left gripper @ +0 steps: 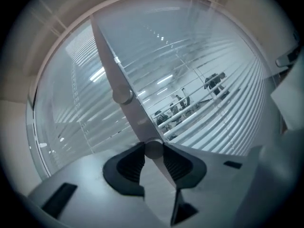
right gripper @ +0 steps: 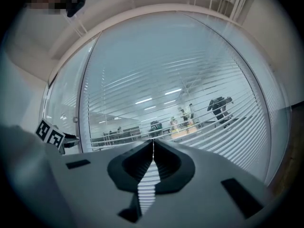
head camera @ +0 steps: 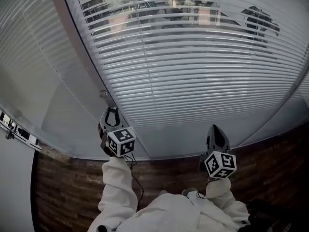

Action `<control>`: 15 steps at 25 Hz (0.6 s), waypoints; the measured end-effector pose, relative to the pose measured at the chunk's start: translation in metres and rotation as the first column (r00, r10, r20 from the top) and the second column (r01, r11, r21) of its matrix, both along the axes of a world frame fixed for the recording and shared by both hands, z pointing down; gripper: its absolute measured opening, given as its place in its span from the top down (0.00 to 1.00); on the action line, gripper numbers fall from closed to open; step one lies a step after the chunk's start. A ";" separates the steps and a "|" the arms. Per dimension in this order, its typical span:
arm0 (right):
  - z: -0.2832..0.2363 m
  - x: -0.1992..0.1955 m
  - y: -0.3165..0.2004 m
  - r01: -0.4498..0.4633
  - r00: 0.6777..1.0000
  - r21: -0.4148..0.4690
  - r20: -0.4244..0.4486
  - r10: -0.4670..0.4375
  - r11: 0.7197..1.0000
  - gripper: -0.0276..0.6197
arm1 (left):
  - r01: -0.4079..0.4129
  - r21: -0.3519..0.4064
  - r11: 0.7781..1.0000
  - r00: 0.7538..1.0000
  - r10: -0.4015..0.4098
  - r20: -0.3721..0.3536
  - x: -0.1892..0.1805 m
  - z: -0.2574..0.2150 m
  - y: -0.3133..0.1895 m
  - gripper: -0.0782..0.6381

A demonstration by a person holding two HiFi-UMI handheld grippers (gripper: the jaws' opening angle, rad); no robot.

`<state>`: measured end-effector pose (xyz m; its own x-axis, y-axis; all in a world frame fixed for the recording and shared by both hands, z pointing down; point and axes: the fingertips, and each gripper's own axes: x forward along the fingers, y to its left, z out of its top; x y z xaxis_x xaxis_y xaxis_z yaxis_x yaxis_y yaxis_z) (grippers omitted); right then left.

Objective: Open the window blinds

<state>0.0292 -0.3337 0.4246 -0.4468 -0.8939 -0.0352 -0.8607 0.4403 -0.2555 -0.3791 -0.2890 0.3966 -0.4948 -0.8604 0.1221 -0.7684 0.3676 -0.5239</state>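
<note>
Your left gripper (head camera: 112,111), canted beside the window frame (left gripper: 111,65), pinches the blind knob (left gripper: 153,149). Your right gripper (head camera: 215,128) points level at the blinds (head camera: 203,71), jaws together.

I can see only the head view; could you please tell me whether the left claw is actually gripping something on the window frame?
Observer: Yes. The left gripper view shows the left claw closed on a small round knob on the frame post.
Operator: Thank you. Is the right claw holding anything?
Observer: No. The right gripper view shows the right claw shut, tips together, nothing between them, facing the blinds.
</note>
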 end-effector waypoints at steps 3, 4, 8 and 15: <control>0.006 0.004 0.002 0.002 1.000 0.003 0.000 -0.002 1.000 0.94 | 0.009 0.030 0.999 0.998 -0.007 -0.064 0.003 0.005 0.003 0.72; 0.008 0.005 0.003 0.004 1.000 0.005 0.001 -0.004 1.000 0.94 | 0.011 0.035 0.999 0.998 -0.009 -0.068 0.005 0.007 0.004 0.72; 0.003 -0.002 0.001 0.014 1.000 0.006 -0.008 -0.014 1.000 0.94 | 0.005 0.036 0.999 1.000 -0.004 -0.027 0.002 0.004 0.001 0.72; 0.007 -0.011 0.004 0.030 0.999 -0.007 -0.036 -0.030 1.000 0.94 | 0.099 0.255 0.962 0.993 -0.111 0.034 0.032 -0.009 0.044 0.72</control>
<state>0.0178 -0.3297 0.4318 -0.4746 -0.8801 -0.0133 -0.8557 0.4648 -0.2275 -0.3472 -0.2452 0.3879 -0.5838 -0.8033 -0.1177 -0.6952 0.5694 -0.4387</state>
